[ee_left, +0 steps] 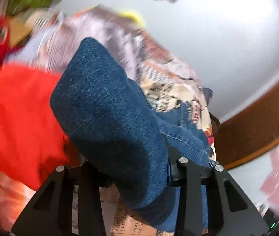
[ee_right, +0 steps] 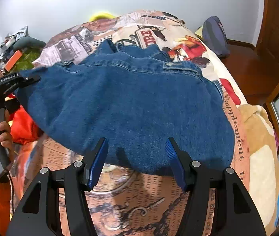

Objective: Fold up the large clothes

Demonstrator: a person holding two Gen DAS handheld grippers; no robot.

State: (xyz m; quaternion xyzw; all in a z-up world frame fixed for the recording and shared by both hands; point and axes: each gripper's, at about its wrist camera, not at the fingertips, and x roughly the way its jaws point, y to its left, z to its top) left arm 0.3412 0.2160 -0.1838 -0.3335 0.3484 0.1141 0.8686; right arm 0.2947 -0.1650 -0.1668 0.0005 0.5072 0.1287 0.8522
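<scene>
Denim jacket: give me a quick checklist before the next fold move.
1. Left gripper shut on the denim jacket: ok; the left wrist view shows denim bunched between its fingers.
2. Right gripper open: ok, jaws wide apart, nothing held.
3. Right fingers lined up at the near hem: ok, hem sits between them.
4. Jacket lying flat on the bedspread: not ok, its left side is lifted.
5. Red garment clear of the jacket: cannot tell, it lies close beside it.
</scene>
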